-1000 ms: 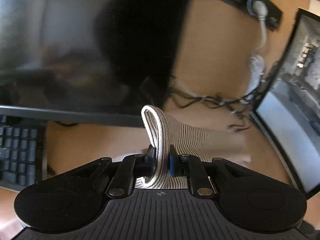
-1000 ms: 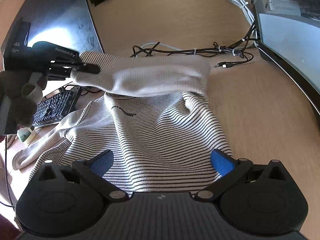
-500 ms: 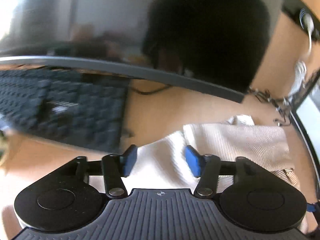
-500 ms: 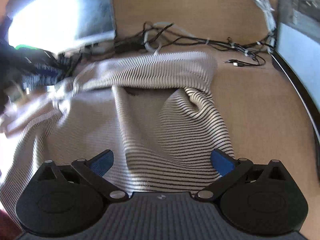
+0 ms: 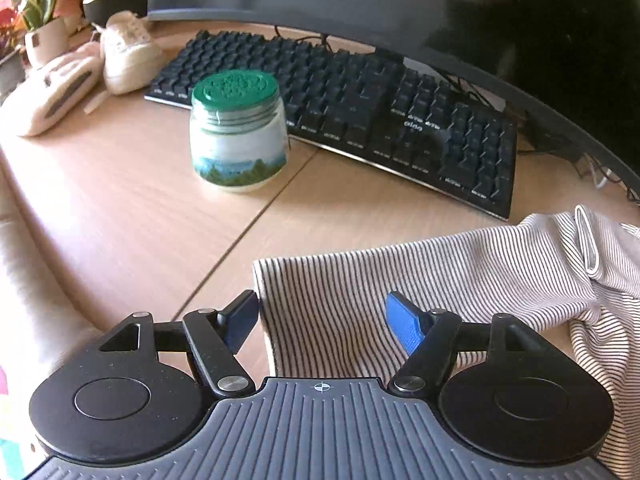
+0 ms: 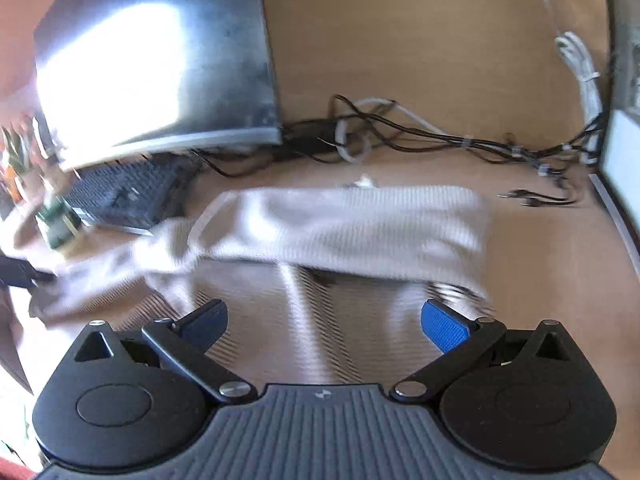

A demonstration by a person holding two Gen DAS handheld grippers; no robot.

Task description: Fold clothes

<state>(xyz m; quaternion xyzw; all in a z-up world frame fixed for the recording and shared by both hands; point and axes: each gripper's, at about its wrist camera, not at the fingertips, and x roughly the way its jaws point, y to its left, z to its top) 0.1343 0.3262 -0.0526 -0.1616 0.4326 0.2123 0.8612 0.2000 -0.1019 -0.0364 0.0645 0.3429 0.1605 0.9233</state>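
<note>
A white shirt with thin dark stripes (image 5: 460,280) lies on the wooden desk. In the left wrist view a sleeve end runs under my left gripper (image 5: 322,314), which is open and empty just above the cloth. In the blurred right wrist view the same shirt (image 6: 340,228) lies with a band folded over its far part. My right gripper (image 6: 324,320) is open and empty above the shirt's near part.
A black keyboard (image 5: 360,108) lies beyond the sleeve under a dark monitor (image 5: 440,0). A jar with a green lid (image 5: 238,132) stands left of it, with shoes (image 5: 124,52) and plants further left. Tangled cables (image 6: 440,136) and a second screen edge (image 6: 620,160) lie behind the shirt.
My left gripper let go of the shirt fold it pinched, opened, and swung left and down over the sleeve end. My right gripper stayed open and moved forward over the shirt.
</note>
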